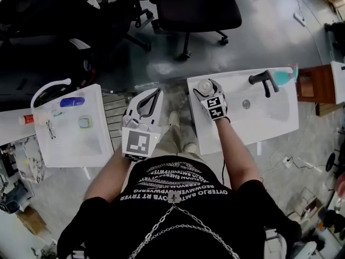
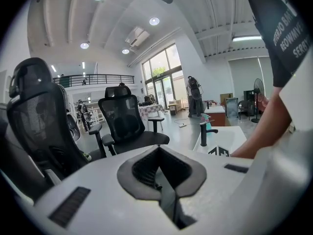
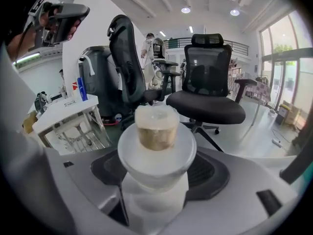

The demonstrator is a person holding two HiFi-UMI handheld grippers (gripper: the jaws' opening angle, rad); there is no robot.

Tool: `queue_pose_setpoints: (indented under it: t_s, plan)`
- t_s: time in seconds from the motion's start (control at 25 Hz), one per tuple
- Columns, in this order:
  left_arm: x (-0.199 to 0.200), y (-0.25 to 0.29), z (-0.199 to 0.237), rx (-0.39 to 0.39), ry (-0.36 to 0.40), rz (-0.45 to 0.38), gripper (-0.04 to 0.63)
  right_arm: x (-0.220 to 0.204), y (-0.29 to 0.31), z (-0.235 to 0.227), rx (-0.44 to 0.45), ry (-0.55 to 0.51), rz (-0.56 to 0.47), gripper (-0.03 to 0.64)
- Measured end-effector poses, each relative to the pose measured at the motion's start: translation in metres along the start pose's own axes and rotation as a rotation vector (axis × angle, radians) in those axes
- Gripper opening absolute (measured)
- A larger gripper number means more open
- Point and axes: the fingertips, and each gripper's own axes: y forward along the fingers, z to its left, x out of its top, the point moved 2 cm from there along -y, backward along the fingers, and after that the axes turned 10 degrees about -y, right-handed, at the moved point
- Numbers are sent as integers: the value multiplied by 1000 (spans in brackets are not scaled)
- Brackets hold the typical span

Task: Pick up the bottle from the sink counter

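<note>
straddling the bottle, the right gripper is spread wide with pads seemingly clear, so it stands upright on the sink desk's left corner by itself. left gripper pressed together, empty, parked aside.

You had the white sink counter at centre right | the bottle stood upright on its upper-left corner | a black faucet rose near its upper edge | a second white basin at left held a blue tube | the grey floor carried an office chair at the top.
</note>
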Motion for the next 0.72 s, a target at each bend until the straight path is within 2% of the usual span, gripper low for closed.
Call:
queue_pose_setpoints:
  t_s: [0.04, 0.32, 0.72]
  plan:
    - [-2, -1, 1, 3, -4, 4, 5, 0, 2, -2, -9, 6, -10, 328]
    - [1, -10, 5, 13, -23, -8, 6, 8, -13, 6, 25, 11, -11, 330]
    - [20, -19, -19, -11, -30, -64, 5, 60, -105, 7, 33, -7, -51, 330]
